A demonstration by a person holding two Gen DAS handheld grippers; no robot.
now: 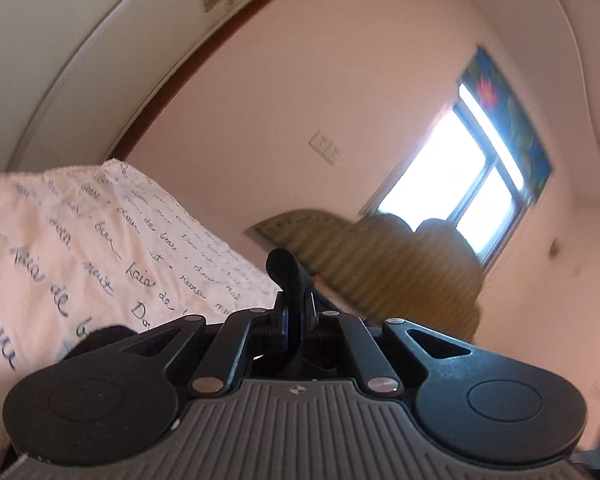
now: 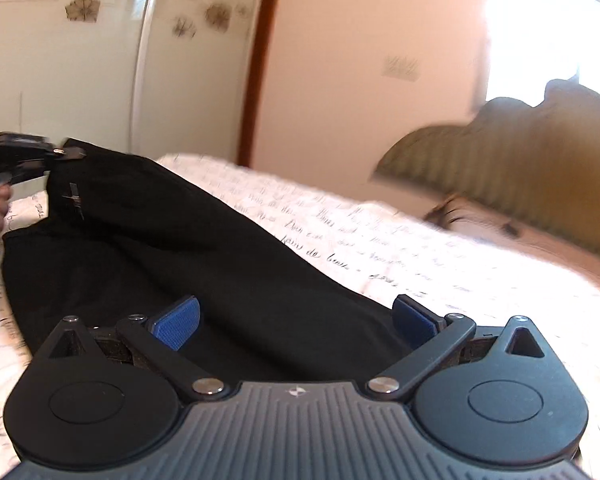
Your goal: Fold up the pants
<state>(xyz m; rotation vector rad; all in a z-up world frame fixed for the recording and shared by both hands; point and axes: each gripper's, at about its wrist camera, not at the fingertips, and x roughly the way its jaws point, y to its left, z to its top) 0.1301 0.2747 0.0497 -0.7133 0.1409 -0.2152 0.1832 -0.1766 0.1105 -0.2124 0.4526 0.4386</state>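
Black pants (image 2: 172, 240) lie stretched across a white bedspread with script lettering (image 2: 420, 256). My left gripper (image 1: 294, 316) is shut on a corner of the black pants (image 1: 286, 268), which sticks up between its fingers; it lifts that corner off the bed. In the right wrist view the left gripper (image 2: 56, 154) shows at the far left, holding the raised end of the pants. My right gripper (image 2: 296, 320) is open, its blue pads (image 2: 178, 322) spread on either side of the near end of the pants, not clamped.
Olive-green striped pillows (image 2: 520, 160) lie at the head of the bed, also in the left wrist view (image 1: 400, 264). A wardrobe with flower prints (image 2: 80, 60) stands behind the bed. A bright window (image 1: 460, 176) is in the far wall.
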